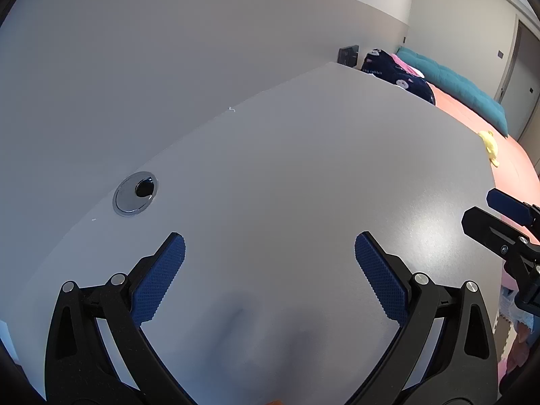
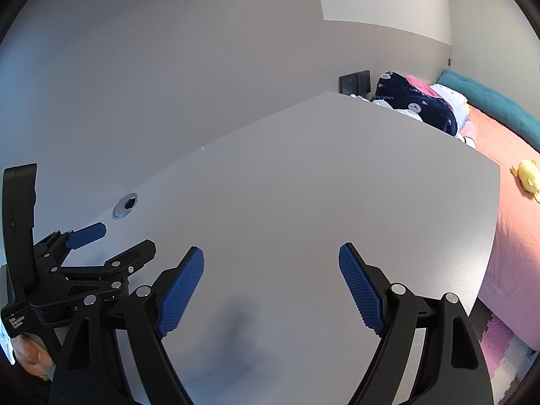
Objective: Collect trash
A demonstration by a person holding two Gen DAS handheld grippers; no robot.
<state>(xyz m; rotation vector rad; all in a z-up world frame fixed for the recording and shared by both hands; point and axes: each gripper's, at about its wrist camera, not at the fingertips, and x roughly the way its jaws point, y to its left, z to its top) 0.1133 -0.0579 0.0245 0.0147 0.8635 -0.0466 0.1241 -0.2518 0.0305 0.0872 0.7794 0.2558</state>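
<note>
Tools both gape, nothing held: left tool (image 1: pixel 270 253), right tool (image 2: pixel 271 263) over bare table (image 1: pixel 303 168). Trash not visible; only a tiny white speck (image 1: pixel 231 109) far ahead, left tool nearer.

left gripper (image 1: pixel 270 253) spread wide, holding nothing | over grey desk (image 1: pixel 303 168) | cable grommet (image 1: pixel 135 193) ahead-left | right gripper (image 1: pixel 486 209) at right edge

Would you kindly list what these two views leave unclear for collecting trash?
- White speck at the desk's far edge: too small to identify, both views.
- Desk near edge: hidden by the left hand-held gripper and right hand-held gripper.
- Floor: cut off at the right edge.
</note>
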